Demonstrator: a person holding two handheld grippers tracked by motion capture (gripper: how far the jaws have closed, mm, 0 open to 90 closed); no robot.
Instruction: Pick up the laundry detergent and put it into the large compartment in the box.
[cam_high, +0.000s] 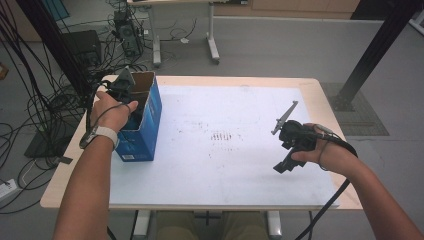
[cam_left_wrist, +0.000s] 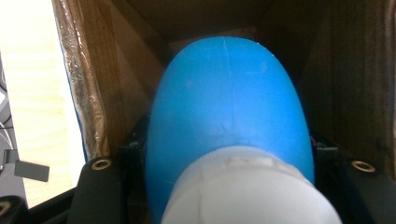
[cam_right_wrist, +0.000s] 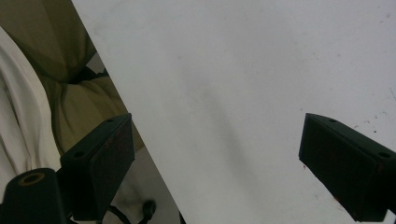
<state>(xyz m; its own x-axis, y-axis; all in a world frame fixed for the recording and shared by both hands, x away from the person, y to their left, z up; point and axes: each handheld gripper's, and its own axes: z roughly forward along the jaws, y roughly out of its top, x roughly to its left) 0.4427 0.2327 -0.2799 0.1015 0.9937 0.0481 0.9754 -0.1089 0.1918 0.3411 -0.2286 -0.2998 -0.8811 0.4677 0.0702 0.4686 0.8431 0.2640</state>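
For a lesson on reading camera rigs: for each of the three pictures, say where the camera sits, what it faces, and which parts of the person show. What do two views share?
High view: above the person's side, looking forward and down on the white table; both forearms, left gripper in the blue box, right gripper.
Left gripper view: on the left gripper, looking into the box past a clamped blue bottle.
Right gripper view: on the open right gripper, facing the table; trousers at left.
Shared: box; table.

place: lab | evidence: cable tangles (cam_high: 45, 100), computer tower (cam_high: 126, 32), black frame post (cam_high: 375, 50), bare floor (cam_high: 280, 50)
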